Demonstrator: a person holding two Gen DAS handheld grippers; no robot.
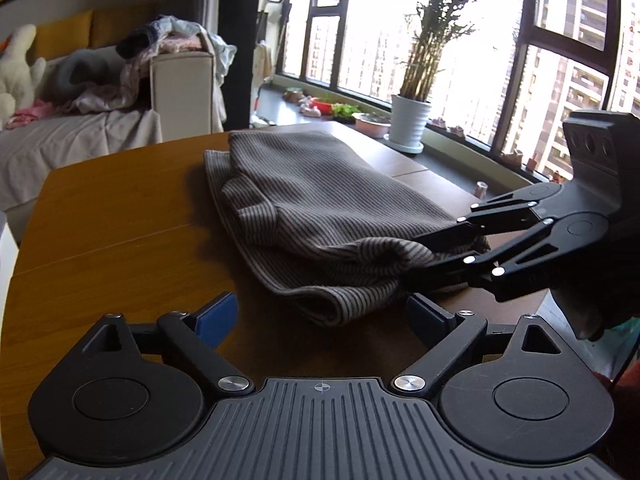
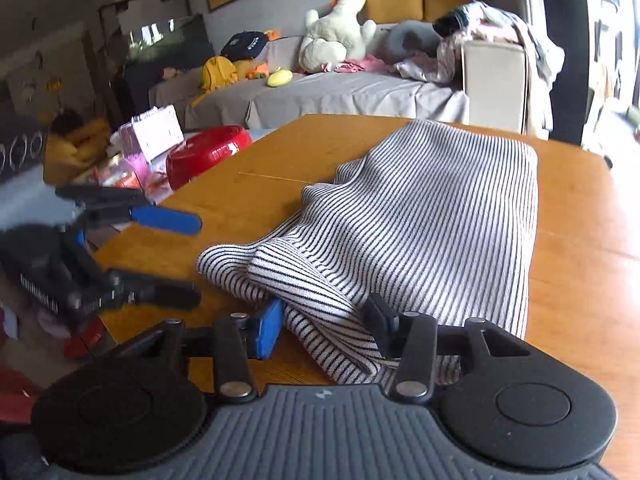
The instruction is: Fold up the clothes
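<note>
Striped garment (image 2: 420, 220) lies folded on the wooden counter (image 2: 248, 192), a loose bunched end toward 6 o'clock in the right wrist view.

Right hand-held gripper (image 2: 324, 330) has that end between its blue pads (image 2: 270, 334); jaws only part-closed, fabric fills the gap, so it is grasping the striped garment. In the left wrist view the right hand-held gripper (image 1: 424, 256) comes in from 3 o'clock, its fingers on the garment's (image 1: 304, 216) near corner, cloth gathered and slightly lifted there.

Left hand-held gripper (image 1: 322, 320) is released: jaws spread wide, blue pad (image 1: 218, 318) at 8 o'clock, nothing between them, garment hem just ahead at 12 o'clock. In the right wrist view the left hand-held gripper (image 2: 196, 258) sits at 9 o'clock, blurred, fingers apart, just beside the garment's bunched end, over the counter edge.

Background: sofa (image 2: 340, 96) with plush toy (image 2: 340, 32) at 12 o'clock, red bowl-like item (image 2: 208, 152) at 10 o'clock past the counter edge. Left wrist view shows a potted plant (image 1: 412, 120) on the windowsill at 1 o'clock.
</note>
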